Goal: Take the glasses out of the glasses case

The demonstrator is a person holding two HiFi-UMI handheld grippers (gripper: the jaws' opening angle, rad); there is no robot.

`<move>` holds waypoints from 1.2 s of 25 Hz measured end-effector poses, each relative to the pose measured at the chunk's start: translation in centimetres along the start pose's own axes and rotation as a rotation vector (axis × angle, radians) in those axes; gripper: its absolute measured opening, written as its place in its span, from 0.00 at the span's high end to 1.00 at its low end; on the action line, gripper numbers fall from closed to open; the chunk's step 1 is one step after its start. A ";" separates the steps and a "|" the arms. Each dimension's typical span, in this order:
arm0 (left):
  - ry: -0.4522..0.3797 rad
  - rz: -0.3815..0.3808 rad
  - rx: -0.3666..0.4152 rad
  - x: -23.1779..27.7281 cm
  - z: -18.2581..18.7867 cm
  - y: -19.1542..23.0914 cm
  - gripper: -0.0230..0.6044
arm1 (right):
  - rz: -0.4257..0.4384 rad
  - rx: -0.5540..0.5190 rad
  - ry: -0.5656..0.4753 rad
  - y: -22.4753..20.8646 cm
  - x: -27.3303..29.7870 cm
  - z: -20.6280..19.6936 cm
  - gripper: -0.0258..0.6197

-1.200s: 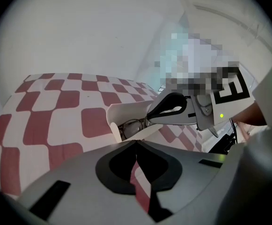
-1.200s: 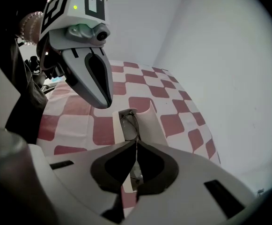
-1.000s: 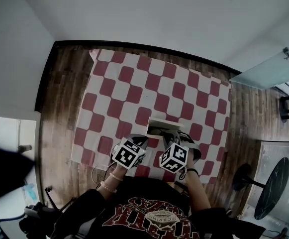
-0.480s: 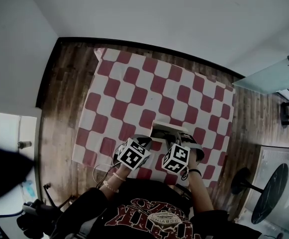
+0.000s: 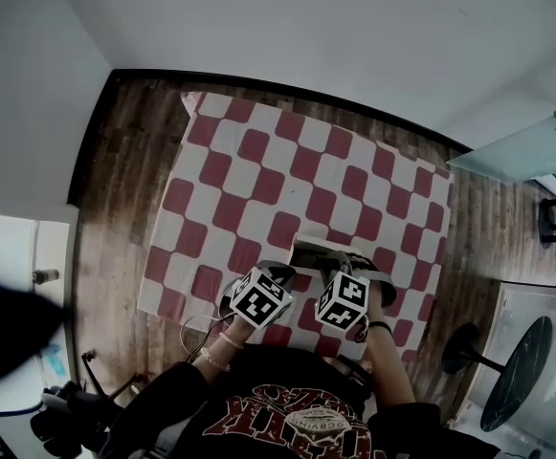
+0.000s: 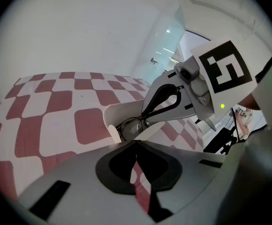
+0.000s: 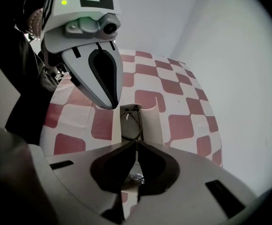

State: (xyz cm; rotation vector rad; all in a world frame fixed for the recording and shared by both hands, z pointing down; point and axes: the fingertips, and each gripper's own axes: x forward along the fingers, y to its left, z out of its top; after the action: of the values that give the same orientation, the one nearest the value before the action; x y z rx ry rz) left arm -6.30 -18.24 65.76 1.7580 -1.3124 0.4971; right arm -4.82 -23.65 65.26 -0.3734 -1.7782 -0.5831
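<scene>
A wooden worktop (image 5: 115, 208) is seen in the head view, covered in part by a red-and-white checked cloth (image 5: 249, 175). The open, pale case (image 5: 308, 242) is laid on the cloth toward its 5 o'clock corner. The two grippers are held side by side at 6 o'clock of the case, near the person's body. The left gripper (image 5: 282, 273) is pointed at the case's left end and the right gripper (image 5: 343, 259) at its right end. In the left gripper view, the left jaws are seen brought fully together, with only cloth showing through the gap behind their tips. The case is found directly at 12 o'clock of those tips, its near rim just beyond them. Whether that rim is pinched cannot be told. The glasses (image 6: 130, 127) are seen lying inside the case, dark-rimmed, with one lens turned toward the camera. The right gripper is seen there at 2 o'clock, its closed tips lowered into the case and met at the frame. In the right gripper view, the right jaws are likewise closed to their tips. One lens is shown just beyond the tips at 12 o'clock, and another part of the frame is glimpsed through the gap behind them. The glasses thus appear to be gripped near their middle while lying in the case. The left gripper is shown at 11 o'clock in this view, its shut tips held just beside the case's left wall.
</scene>
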 end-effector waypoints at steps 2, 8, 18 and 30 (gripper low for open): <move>-0.010 -0.008 0.003 -0.2 0.3 -0.3 0.95 | -0.009 -0.022 0.015 -0.2 -0.3 -0.1 0.92; -0.021 -0.033 -0.025 -0.3 0.3 -0.7 0.95 | 0.015 -0.044 0.030 0.1 0.1 -0.1 0.92; -0.053 -0.068 -0.069 -0.9 0.7 -0.5 0.95 | 0.045 -0.088 0.072 0.0 0.4 -0.2 0.92; -0.087 -0.075 -0.146 -1.1 0.1 0.3 0.95 | 0.090 -0.151 0.116 0.8 1.1 0.2 0.89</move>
State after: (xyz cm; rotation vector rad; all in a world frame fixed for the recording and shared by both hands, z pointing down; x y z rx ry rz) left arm -6.97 -17.67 64.99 1.7167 -1.3036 0.2783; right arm -4.87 -22.94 66.38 -0.5101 -1.6026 -0.6637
